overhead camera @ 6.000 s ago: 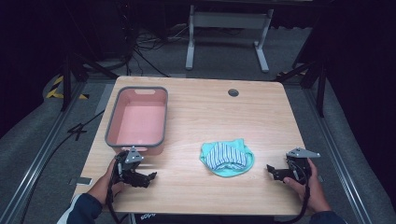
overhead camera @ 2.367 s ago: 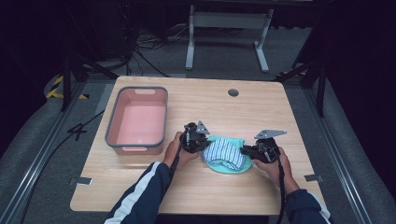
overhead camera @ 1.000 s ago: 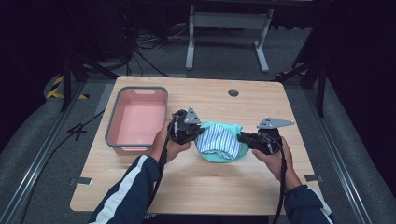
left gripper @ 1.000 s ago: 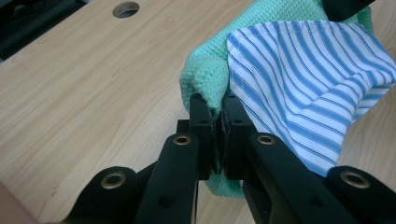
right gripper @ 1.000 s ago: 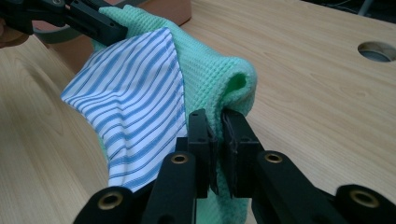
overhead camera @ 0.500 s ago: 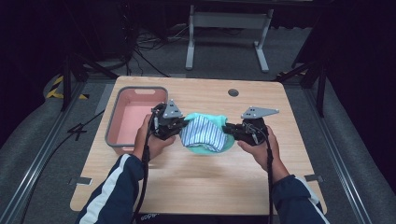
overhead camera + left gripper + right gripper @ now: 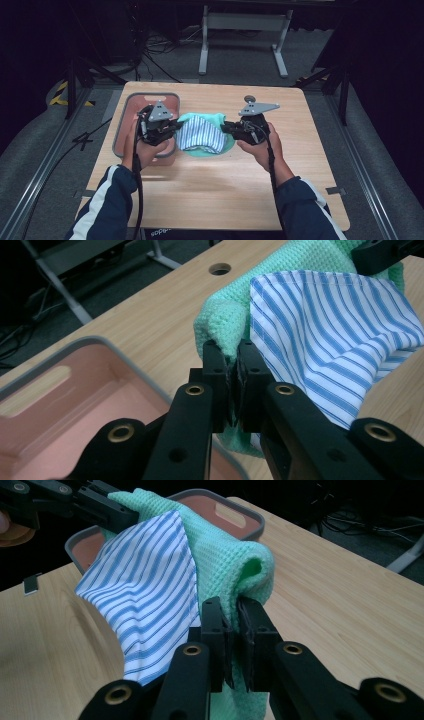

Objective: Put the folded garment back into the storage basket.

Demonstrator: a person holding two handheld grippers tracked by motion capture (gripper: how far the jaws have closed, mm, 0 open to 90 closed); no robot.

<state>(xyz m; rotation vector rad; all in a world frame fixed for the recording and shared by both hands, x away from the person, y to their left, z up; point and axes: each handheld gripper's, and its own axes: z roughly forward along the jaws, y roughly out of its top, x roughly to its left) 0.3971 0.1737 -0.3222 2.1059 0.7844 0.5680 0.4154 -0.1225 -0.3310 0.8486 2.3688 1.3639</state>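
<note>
A green waffle-knit cloth [image 7: 209, 120] with a blue-and-white striped cloth [image 7: 200, 136] lying against it hangs stretched between my two grippers, above the table. My left gripper [image 7: 172, 129] is shut on the bundle's left end [image 7: 227, 347], right beside the pink tray [image 7: 129, 114]. My right gripper [image 7: 226, 128] is shut on the right end [image 7: 240, 592]. The striped cloth [image 7: 145, 587] droops below the green one [image 7: 225, 545]. In the left gripper view the striped cloth [image 7: 325, 335] fans out to the right of the jaws.
The pink tray with its grey rim [image 7: 100, 345] sits at the table's left, partly under my left hand. A round cable hole [image 7: 248, 98] lies in the wooden tabletop [image 7: 210, 190] behind the right gripper. A metal stand [image 7: 240, 22] is on the floor beyond.
Both grippers closed in on the cloth bundle from the table's front corners, took hold of its ends and lifted it. They have carried it leftward and farther back, up to the tray.
</note>
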